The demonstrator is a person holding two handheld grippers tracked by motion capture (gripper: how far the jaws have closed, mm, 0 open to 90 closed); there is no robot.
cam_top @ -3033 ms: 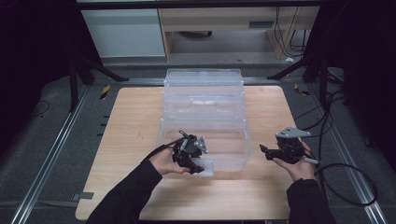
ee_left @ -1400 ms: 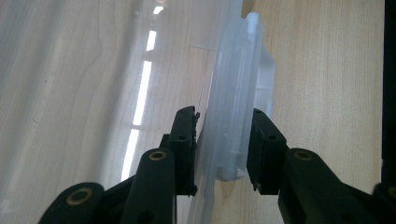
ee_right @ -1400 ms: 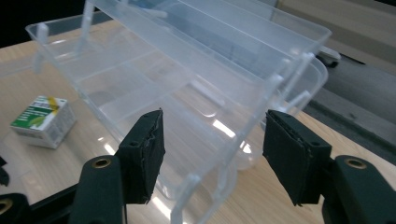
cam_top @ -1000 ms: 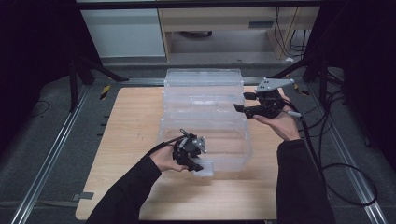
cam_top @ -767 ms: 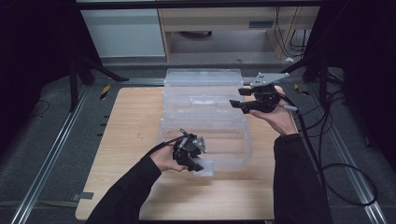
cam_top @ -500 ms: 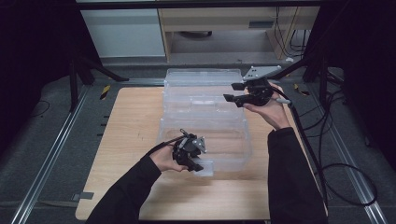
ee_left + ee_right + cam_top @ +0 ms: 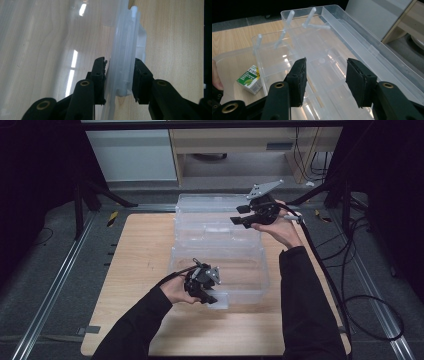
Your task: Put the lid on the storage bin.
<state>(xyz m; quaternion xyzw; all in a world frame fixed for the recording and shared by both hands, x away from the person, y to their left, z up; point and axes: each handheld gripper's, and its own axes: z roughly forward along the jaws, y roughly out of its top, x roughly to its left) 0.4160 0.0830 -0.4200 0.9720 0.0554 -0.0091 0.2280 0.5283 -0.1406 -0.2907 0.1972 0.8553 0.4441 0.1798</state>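
Holding the near wall of the clear plastic storage box (image 7: 235,270) with my left gripper (image 7: 206,292), I see its two black jaws pinched on the rim (image 7: 122,72), one jaw inside the box and one outside, at the box's near left corner. The box sits in the middle of the wooden table (image 7: 145,245), its hinged lid (image 7: 210,212) thrown back and lying open on the far side. Inside the box, by its near wall in the right gripper view, lies a small green-and-white carton (image 7: 250,78). Farther off, my right gripper (image 7: 241,215) hangs above the open lid near its right end, jaws spread apart with nothing between them, the lid's ribbed inner face (image 7: 329,62) showing through the gap.
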